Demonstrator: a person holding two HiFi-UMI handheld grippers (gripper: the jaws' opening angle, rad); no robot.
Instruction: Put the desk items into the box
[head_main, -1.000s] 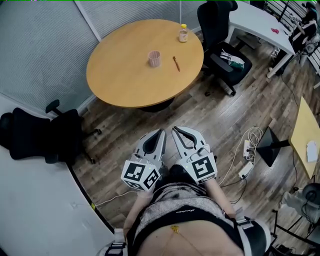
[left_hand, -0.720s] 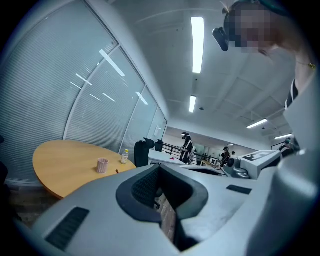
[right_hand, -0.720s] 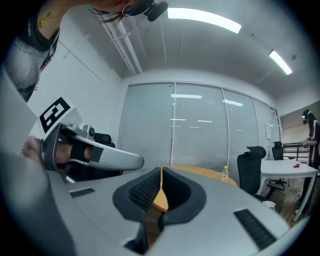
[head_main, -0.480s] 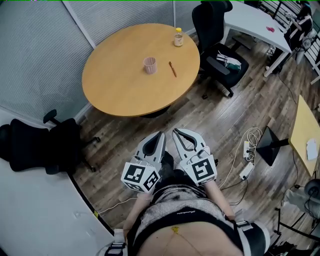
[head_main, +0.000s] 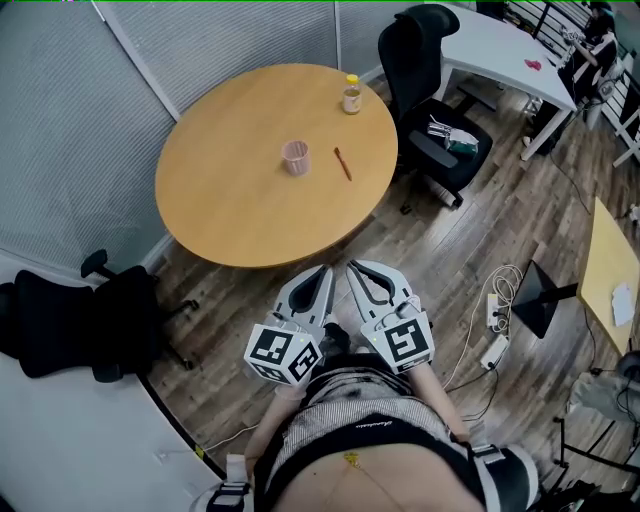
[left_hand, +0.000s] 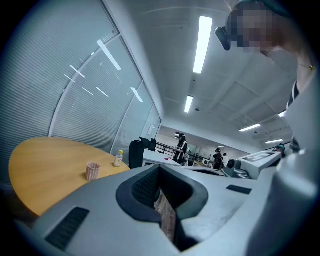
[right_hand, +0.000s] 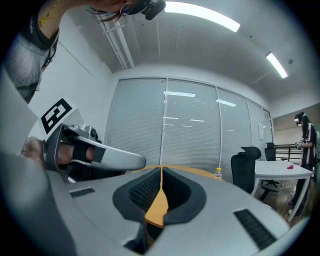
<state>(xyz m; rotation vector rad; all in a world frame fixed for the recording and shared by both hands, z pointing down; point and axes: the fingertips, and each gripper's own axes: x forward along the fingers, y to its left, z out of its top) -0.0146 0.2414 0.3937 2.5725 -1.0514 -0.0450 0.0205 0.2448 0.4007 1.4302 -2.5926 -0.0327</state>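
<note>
Desk items unpacked: pink cup (head_main: 295, 156), pencil (head_main: 342, 163) and small bottle (head_main: 351, 95) all sat on the round counter (head_main: 240, 190), bottle at its far edge. I held left gripper (head_main: 322, 272) and right gripper (head_main: 354, 268) just short of the counter, both jaws clenched on nothing. No box showed, so every item remained to pack.

On my right a black office chair (head_main: 425, 70) stands beside a white desk (head_main: 490, 55); a second black chair (head_main: 70, 320) sits at my left, and a power strip (head_main: 497, 300) lies on the wood floor (head_main: 450, 235).
</note>
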